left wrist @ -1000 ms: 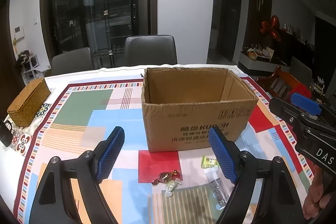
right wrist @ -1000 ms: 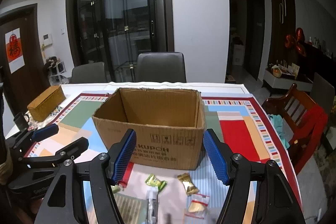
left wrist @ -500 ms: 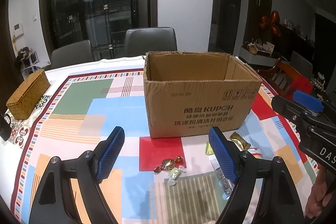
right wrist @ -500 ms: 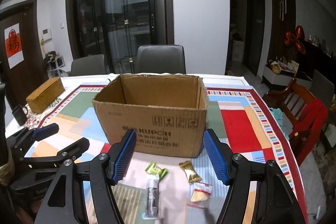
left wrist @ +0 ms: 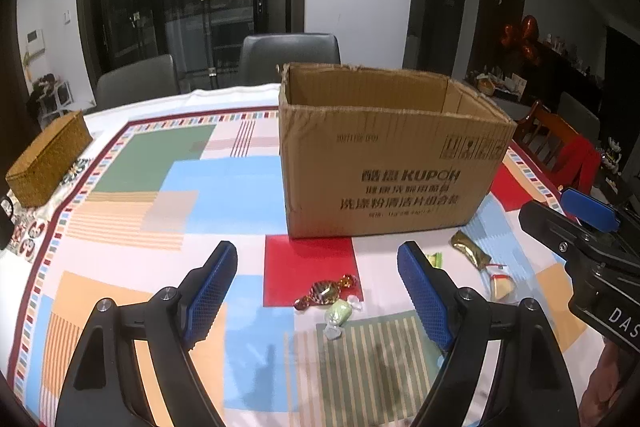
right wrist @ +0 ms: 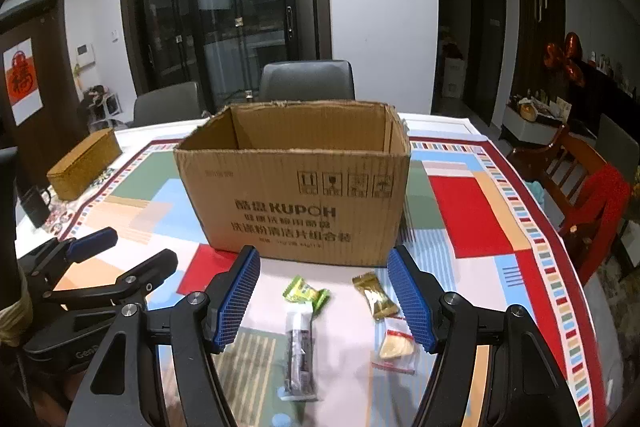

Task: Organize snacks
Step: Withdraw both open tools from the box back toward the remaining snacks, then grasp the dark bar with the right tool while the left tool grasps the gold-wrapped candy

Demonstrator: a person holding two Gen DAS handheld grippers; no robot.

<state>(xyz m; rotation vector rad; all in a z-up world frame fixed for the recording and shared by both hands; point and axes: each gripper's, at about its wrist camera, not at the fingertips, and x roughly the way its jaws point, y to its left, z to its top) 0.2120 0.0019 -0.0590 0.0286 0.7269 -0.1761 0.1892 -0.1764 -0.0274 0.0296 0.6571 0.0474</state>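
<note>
Snacks lie loose before our corrugated cardboard box [right wrist: 296, 187]: crinkly amber candy [left wrist: 326, 291] between the left gripper's [left wrist: 316, 301] spread jaws, slim clear sachet [right wrist: 299, 355] between the right gripper's [right wrist: 326, 301] spread jaws.

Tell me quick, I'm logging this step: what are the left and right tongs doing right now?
Left tongs: open, holding nothing, above the candies.
Right tongs: open, holding nothing, above the snack packets.

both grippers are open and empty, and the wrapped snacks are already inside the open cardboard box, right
Not quite. Left gripper and right gripper are open and empty, but the wrapped snacks, such as the green packet and gold packet, lie on the patterned tablecloth before the brown cardboard box, as the right wrist view shows.
</note>
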